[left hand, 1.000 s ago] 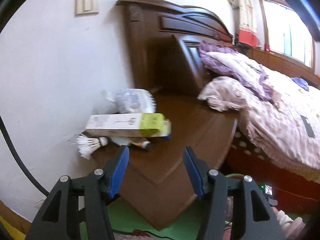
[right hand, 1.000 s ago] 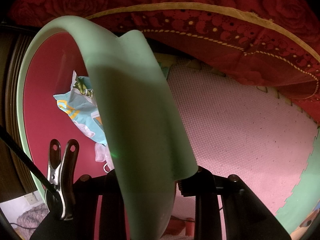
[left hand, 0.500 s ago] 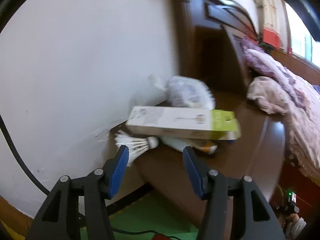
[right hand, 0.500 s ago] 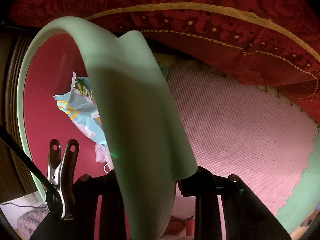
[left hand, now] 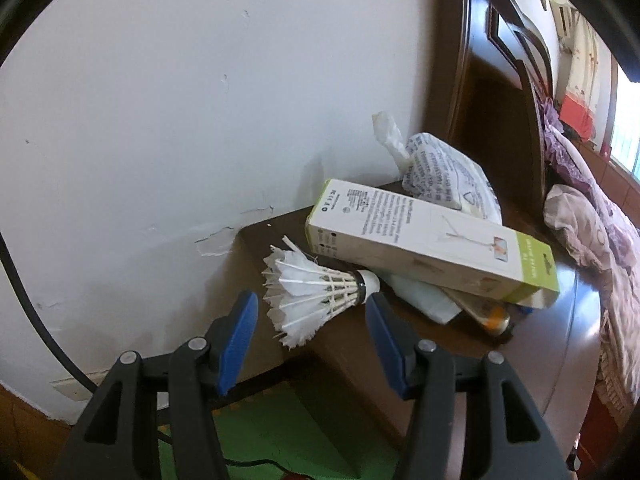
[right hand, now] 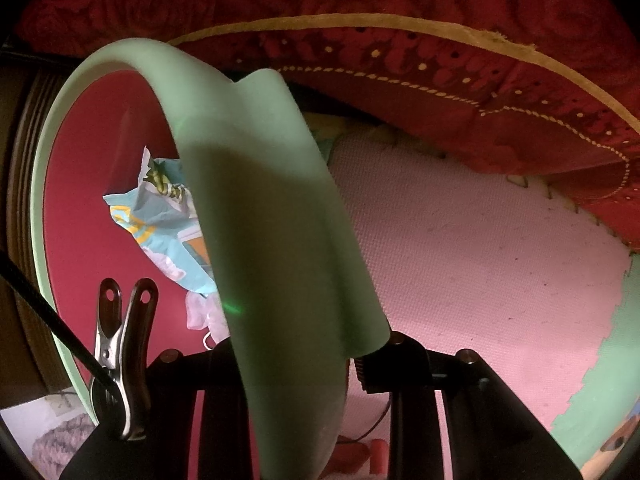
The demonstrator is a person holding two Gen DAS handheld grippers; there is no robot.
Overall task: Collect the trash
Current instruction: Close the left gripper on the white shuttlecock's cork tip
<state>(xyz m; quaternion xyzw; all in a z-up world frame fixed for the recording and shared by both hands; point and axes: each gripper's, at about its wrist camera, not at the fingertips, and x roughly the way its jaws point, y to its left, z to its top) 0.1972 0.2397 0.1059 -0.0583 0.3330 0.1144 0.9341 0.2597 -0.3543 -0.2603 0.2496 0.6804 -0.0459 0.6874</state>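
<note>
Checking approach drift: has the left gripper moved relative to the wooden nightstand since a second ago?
Yes. The left gripper has swung left and closed in on the wooden nightstand; the white feather shuttlecock now sits just ahead, between its open blue pads.

box (left hand: pixel 430 252), bag (left hand: pixel 448 178): small print, none legible

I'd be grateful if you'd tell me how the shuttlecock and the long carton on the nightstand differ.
The shuttlecock is a flared cone of white feathers with a rounded cork tip; the long carton is a flat-sided rectangular box. The shuttlecock is plain white, the carton printed with text and a green end. The shuttlecock is far shorter than the carton. Both lie on their sides on the nightstand, the carton propped over other items.
</note>
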